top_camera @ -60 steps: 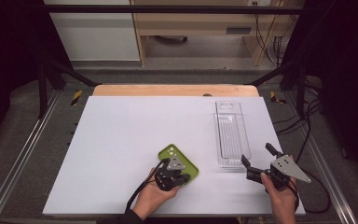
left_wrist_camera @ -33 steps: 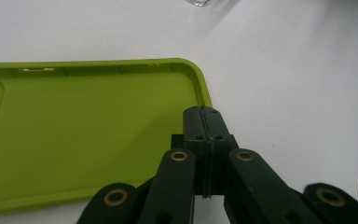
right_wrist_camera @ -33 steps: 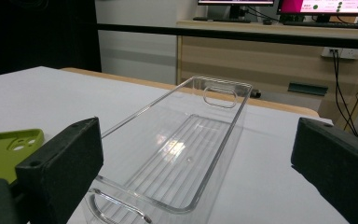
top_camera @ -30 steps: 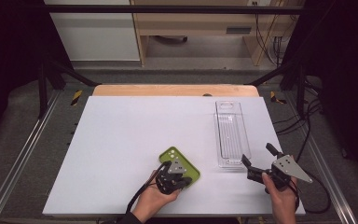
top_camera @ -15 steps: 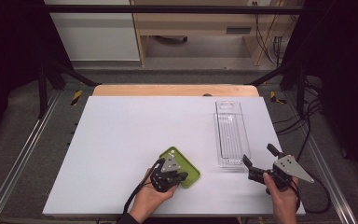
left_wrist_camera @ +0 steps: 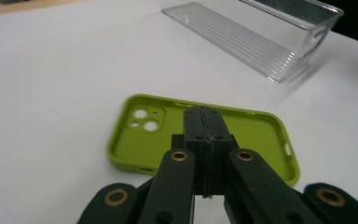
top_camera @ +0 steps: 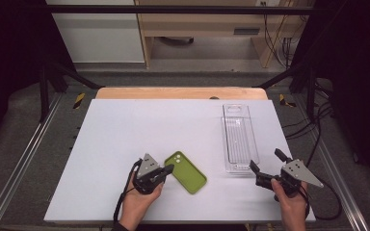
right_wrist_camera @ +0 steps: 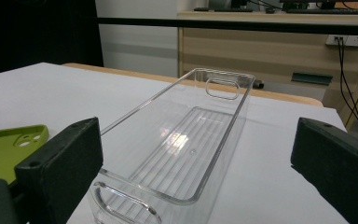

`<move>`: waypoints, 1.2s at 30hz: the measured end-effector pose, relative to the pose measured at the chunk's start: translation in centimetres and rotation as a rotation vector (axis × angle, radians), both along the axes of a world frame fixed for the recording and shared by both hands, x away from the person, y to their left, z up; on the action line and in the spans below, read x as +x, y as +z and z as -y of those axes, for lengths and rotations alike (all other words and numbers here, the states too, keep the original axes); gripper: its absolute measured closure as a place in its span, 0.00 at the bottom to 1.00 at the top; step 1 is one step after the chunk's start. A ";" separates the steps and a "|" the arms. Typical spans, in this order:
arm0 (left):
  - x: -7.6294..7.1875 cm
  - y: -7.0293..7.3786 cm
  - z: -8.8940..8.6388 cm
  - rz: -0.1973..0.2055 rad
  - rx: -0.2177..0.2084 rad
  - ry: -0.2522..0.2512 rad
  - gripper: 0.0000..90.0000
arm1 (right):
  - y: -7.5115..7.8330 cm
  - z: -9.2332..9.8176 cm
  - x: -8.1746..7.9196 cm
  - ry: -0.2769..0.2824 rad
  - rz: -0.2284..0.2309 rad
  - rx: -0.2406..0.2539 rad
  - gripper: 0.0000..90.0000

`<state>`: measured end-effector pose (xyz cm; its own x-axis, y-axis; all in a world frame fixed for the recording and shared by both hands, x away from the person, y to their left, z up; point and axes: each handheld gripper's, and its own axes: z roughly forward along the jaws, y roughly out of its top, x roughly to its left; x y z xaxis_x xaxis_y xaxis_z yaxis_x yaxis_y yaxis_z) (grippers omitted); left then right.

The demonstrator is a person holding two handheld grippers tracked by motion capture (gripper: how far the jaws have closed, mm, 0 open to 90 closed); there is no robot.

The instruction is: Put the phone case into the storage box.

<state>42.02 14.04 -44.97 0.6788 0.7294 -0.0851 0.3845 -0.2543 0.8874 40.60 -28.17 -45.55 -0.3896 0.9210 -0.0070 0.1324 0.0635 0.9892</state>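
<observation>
Jaws of the left claw (top_camera: pixel 166 169) are pressed tight together — nothing is held between them. In the left gripper view the shut tips (left_wrist_camera: pixel 204 123) hang over the open side of the green case (left_wrist_camera: pixel 205 135), and I cannot tell if they touch it. From above, the left claw sits at the case's (top_camera: pixel 186 172) near-left end, by the camera holes. The case lies flat on the white table (top_camera: pixel 125 125) with its hollow side up. Its long side runs on a slant, from the claw away toward the lower right.

Right claw (top_camera: pixel 266 168) is wide open and holds nothing. It points at the near end of the clear tray (top_camera: pixel 239 139), which lies long-ways up the table. The right gripper view shows the tray (right_wrist_camera: pixel 186 140) between the two spread jaws, not gripped.

So the case is between the two hands, but the left one is much nearer. I think the left claw would have to open first — then grab an edge of the case.
</observation>
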 end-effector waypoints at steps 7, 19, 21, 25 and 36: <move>-0.8 0.2 -3.5 0.054 -0.001 0.066 1.00 | 0.0 0.0 0.0 -0.003 -0.002 0.007 0.03; -1.8 -0.1 -10.6 0.138 -0.074 0.222 0.93 | 0.1 -0.5 -0.1 0.007 0.001 0.004 0.03; -1.9 -0.2 -11.3 0.166 -0.082 0.257 0.78 | 0.0 -0.5 -0.1 0.008 0.002 -0.001 0.02; -1.8 -0.1 -12.2 0.205 -0.104 0.296 0.47 | 0.1 -0.7 -0.1 0.008 0.003 -0.011 0.03; -1.4 -0.3 -12.6 0.228 -0.168 0.330 0.11 | 0.0 -0.9 0.0 -0.006 -0.006 -0.029 0.02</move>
<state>40.61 26.63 -45.27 0.4269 0.8992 -0.0959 0.2099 0.0046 0.9777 40.58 -27.28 -45.57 -0.3841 0.9227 -0.0317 0.1386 0.0916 0.9861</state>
